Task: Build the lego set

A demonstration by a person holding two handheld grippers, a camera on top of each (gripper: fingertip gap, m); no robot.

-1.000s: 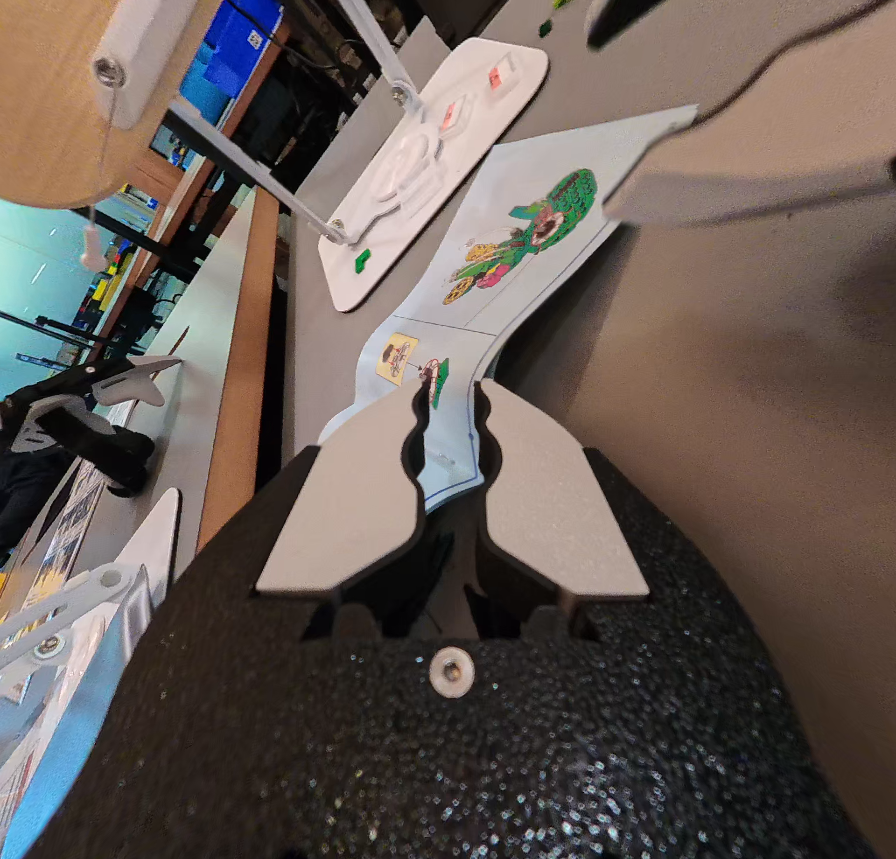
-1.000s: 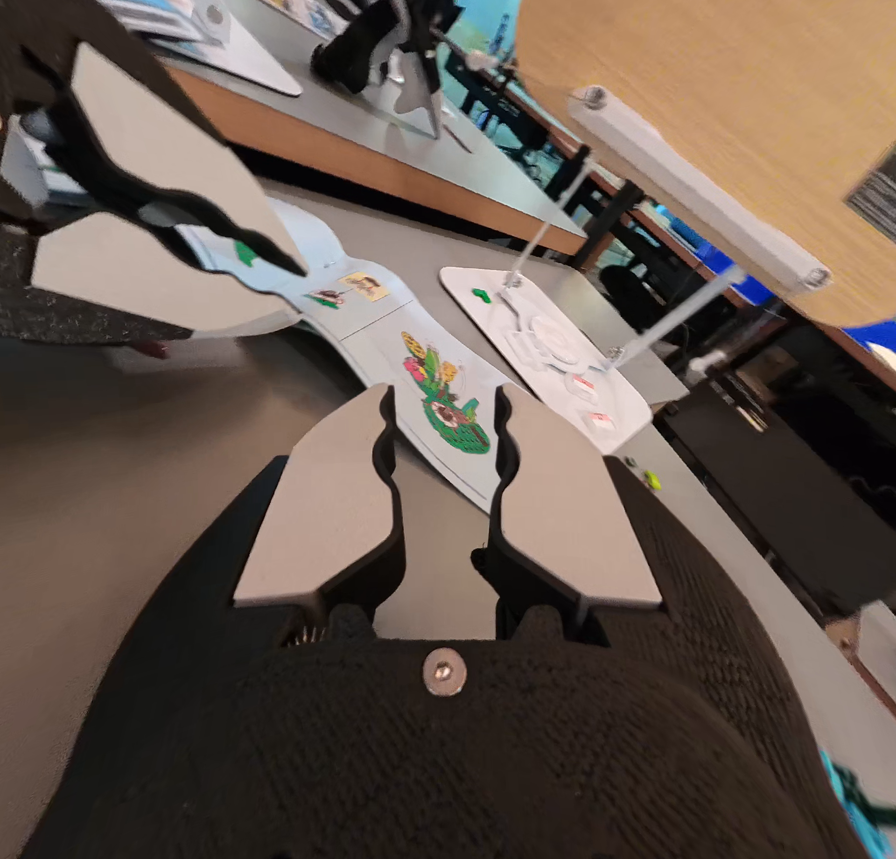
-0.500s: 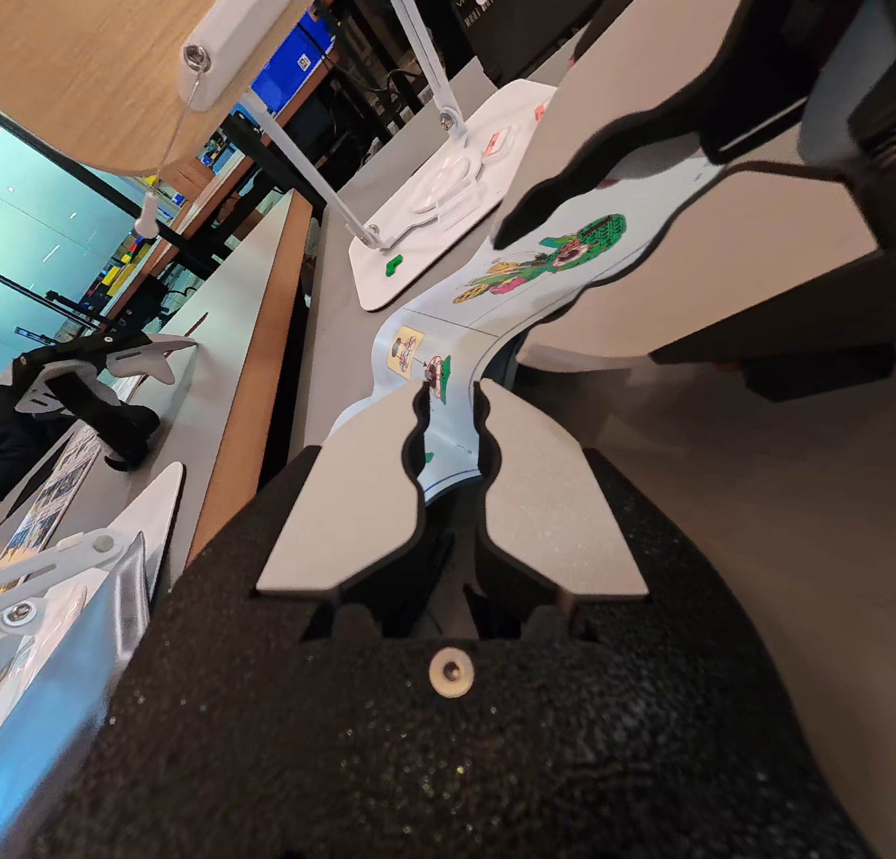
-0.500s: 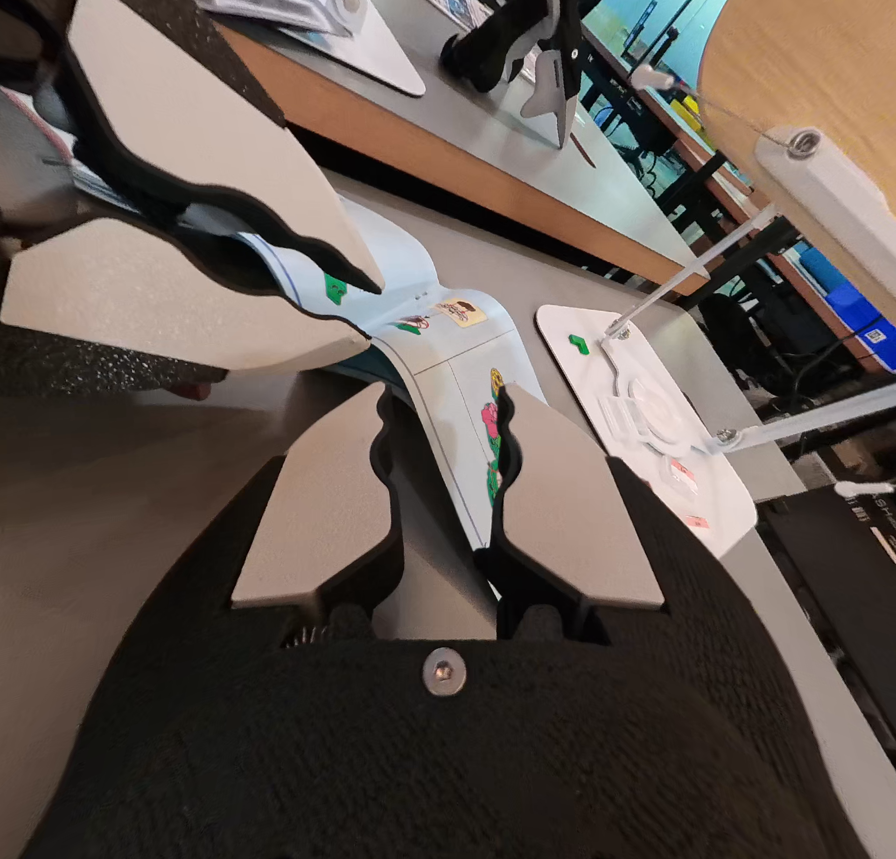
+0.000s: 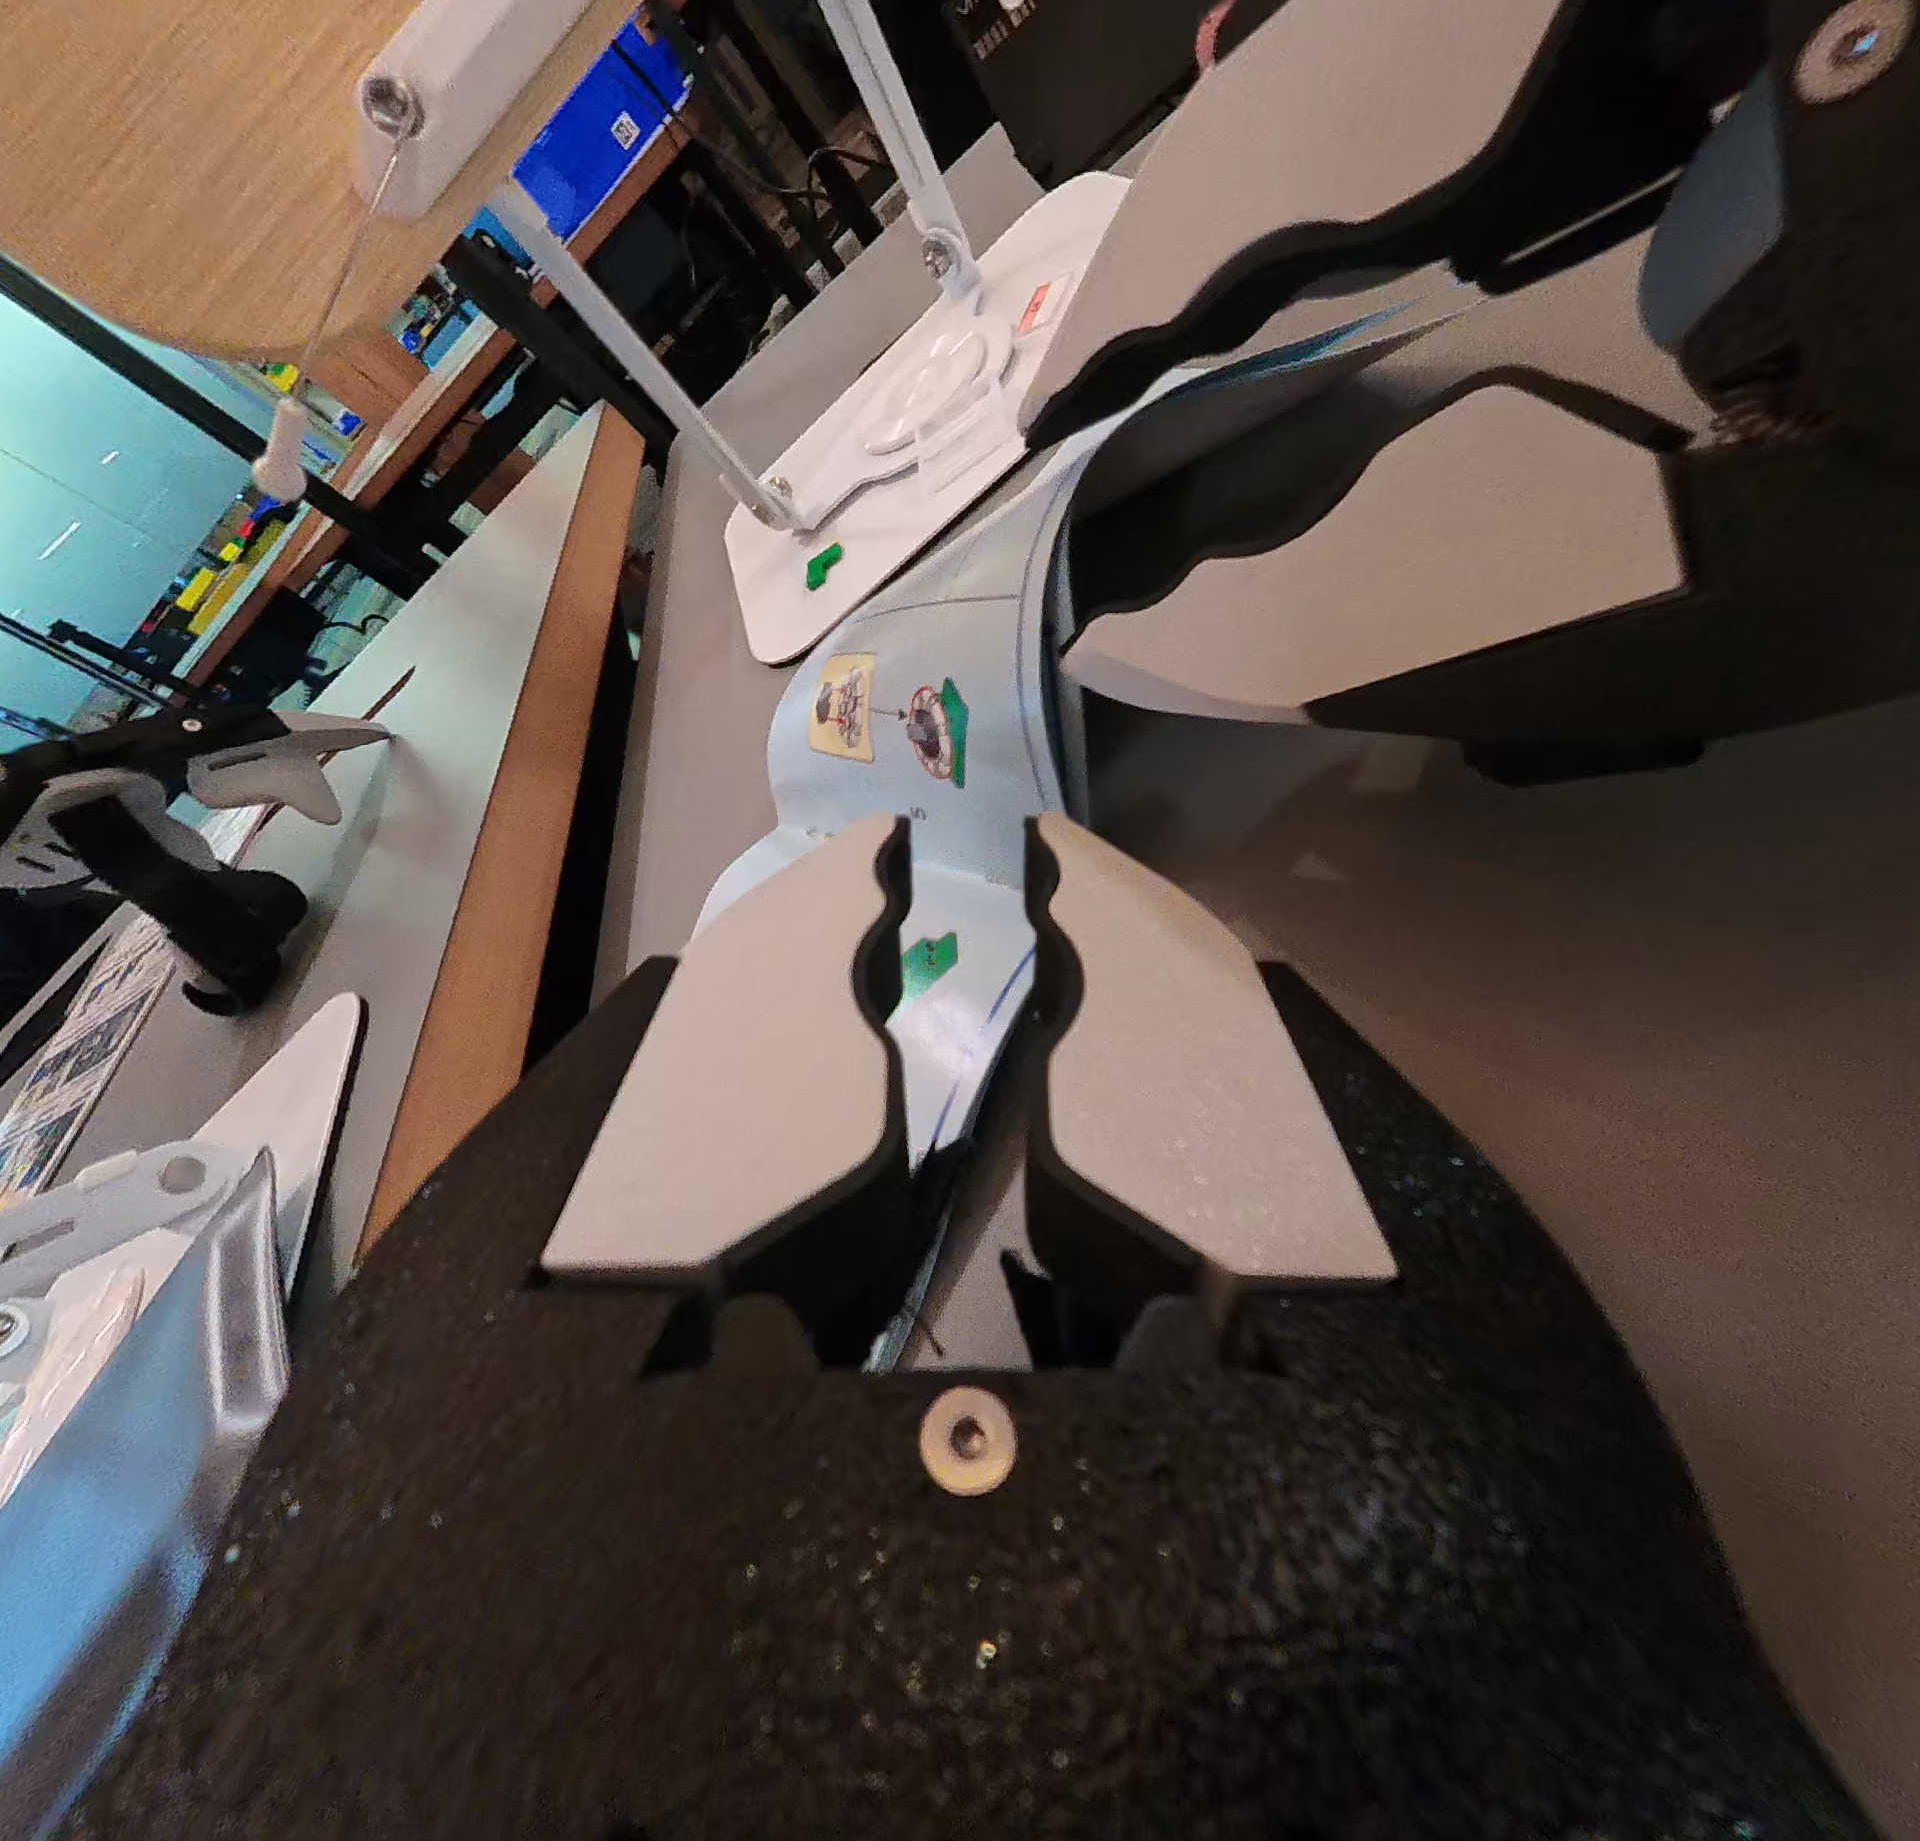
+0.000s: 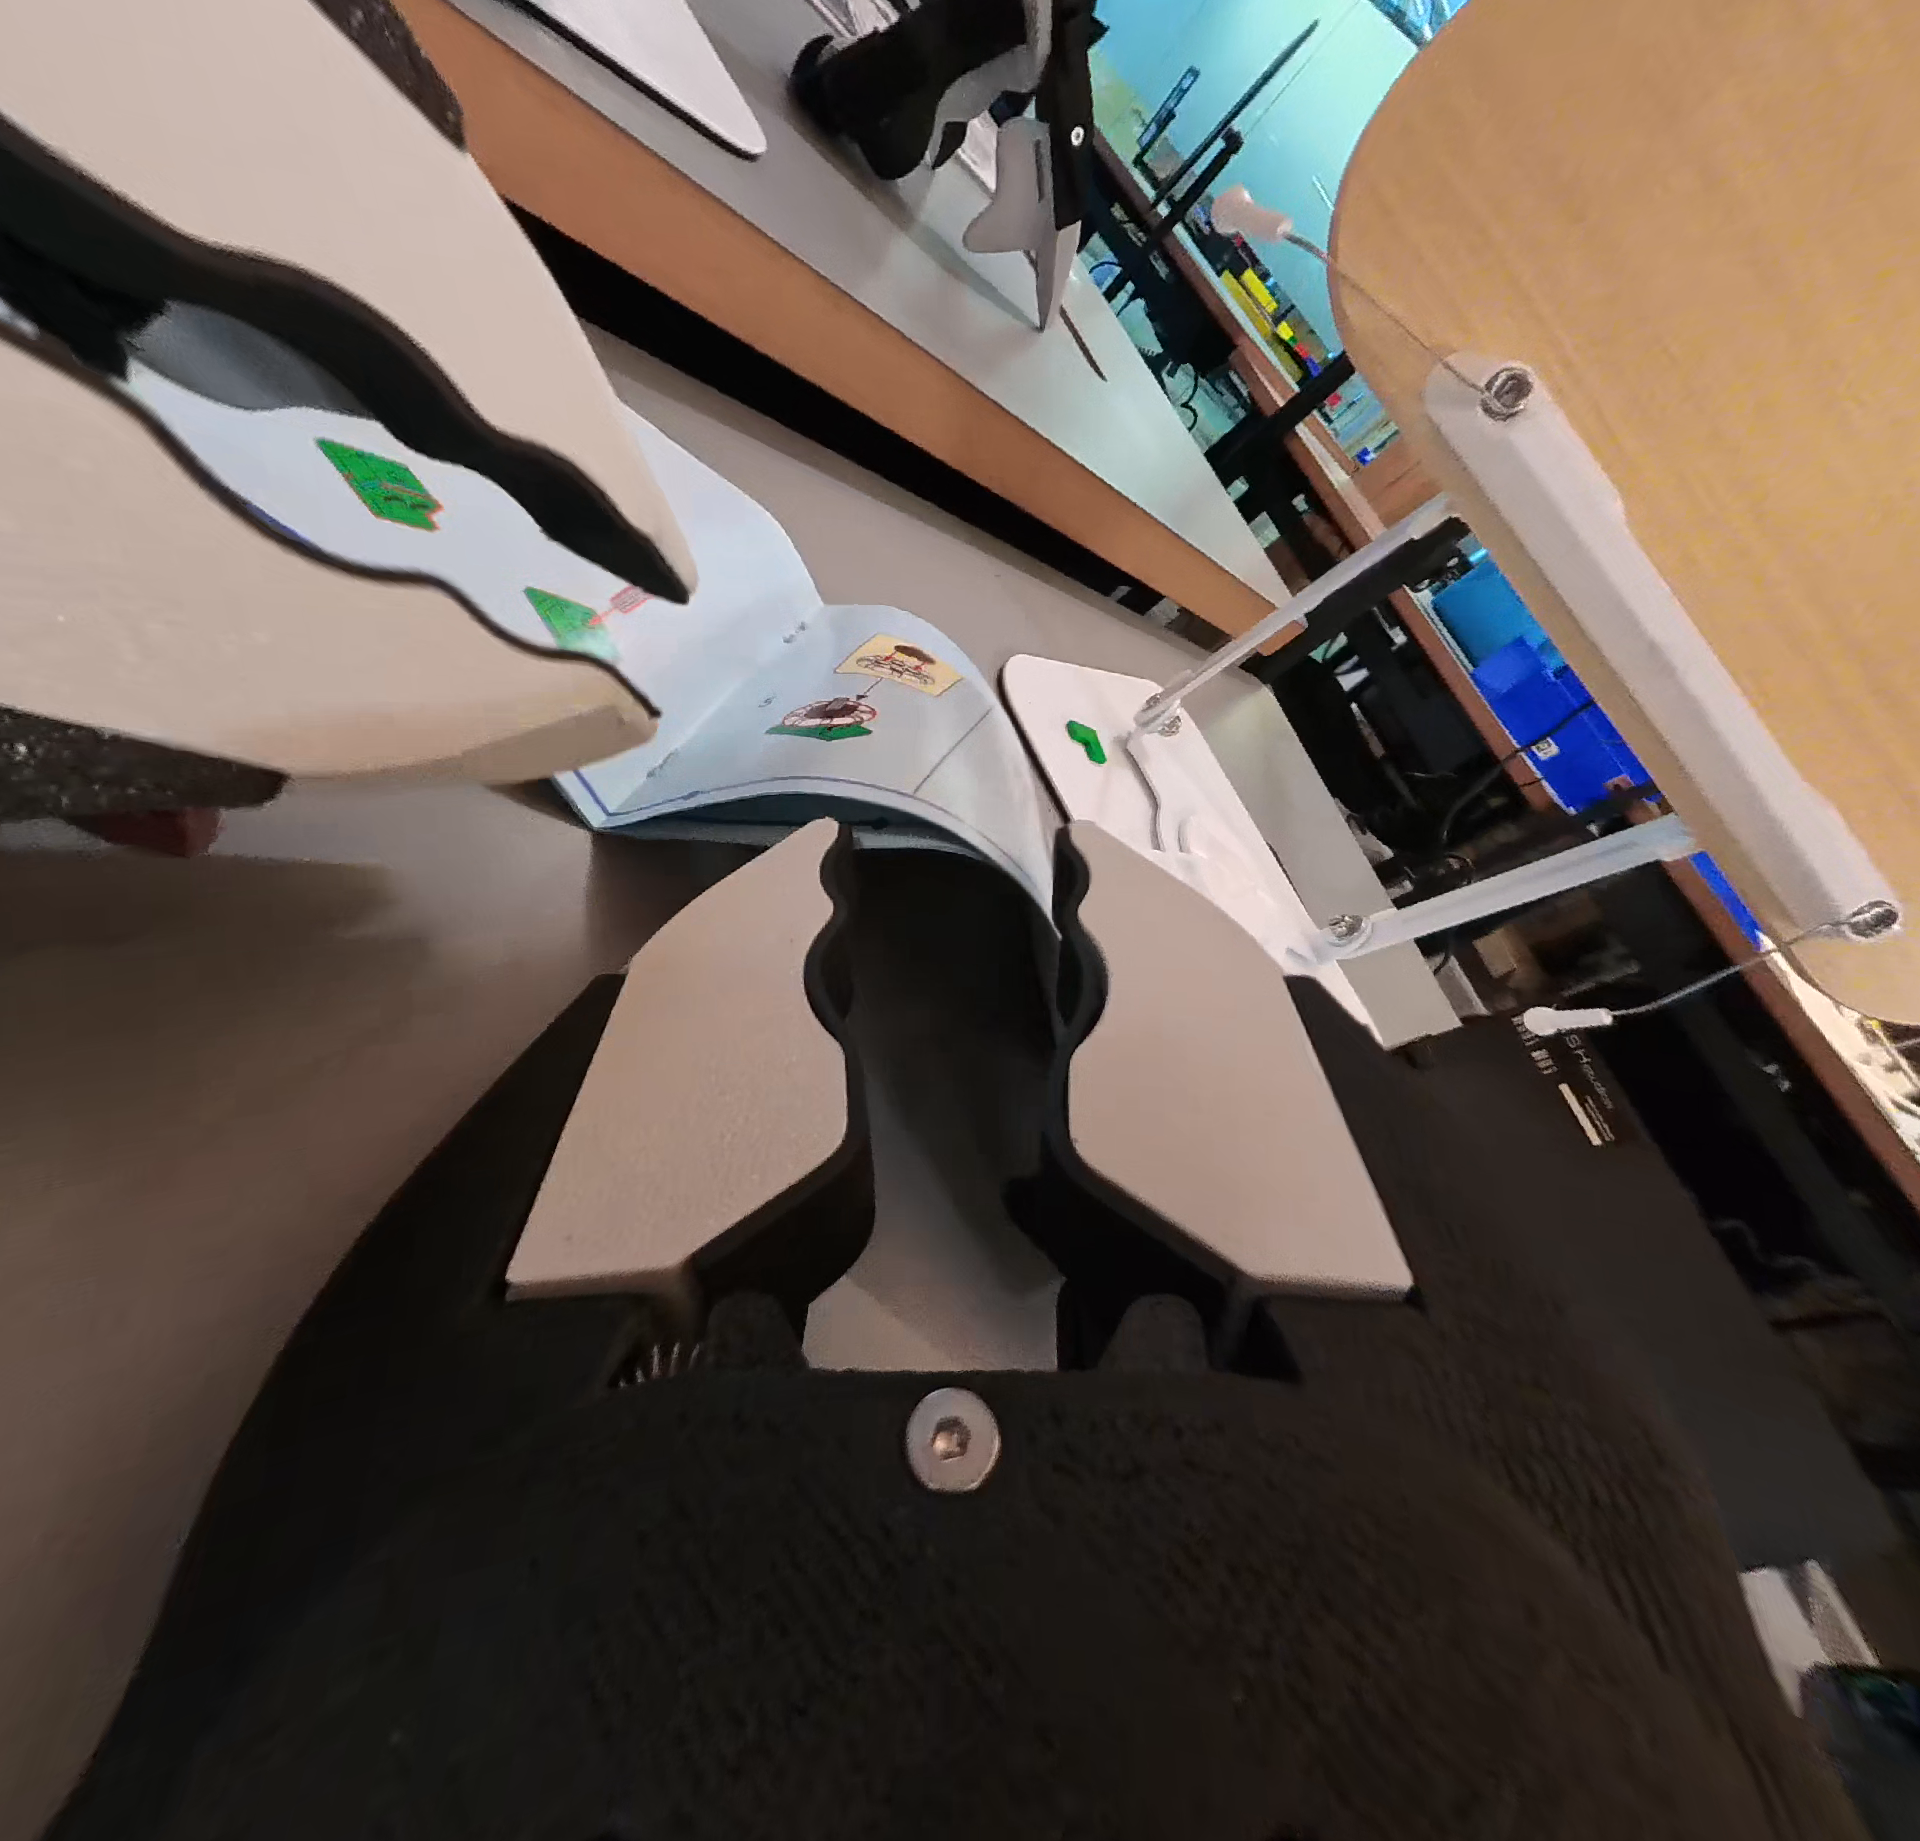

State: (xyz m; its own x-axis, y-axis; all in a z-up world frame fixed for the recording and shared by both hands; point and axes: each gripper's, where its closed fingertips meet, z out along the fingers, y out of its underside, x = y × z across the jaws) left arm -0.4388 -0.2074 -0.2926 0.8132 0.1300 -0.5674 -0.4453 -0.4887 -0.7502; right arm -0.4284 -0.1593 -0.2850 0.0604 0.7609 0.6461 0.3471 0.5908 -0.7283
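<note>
Paper booklet (image 6: 831,690) arches mid-frame, left gripper (image 5: 961,856) narrow around one page, right gripper (image 6: 951,856) parted at the other; white stand base (image 6: 1174,794) crowds behind.

Both tongs (image 5: 961,835) (image 6: 951,846) slightly parted

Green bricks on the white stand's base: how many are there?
1. A single small green brick sits near the corner of the white base, beside the stand's leg screw and next to the open booklet. Others may be hidden behind the grippers.
</note>
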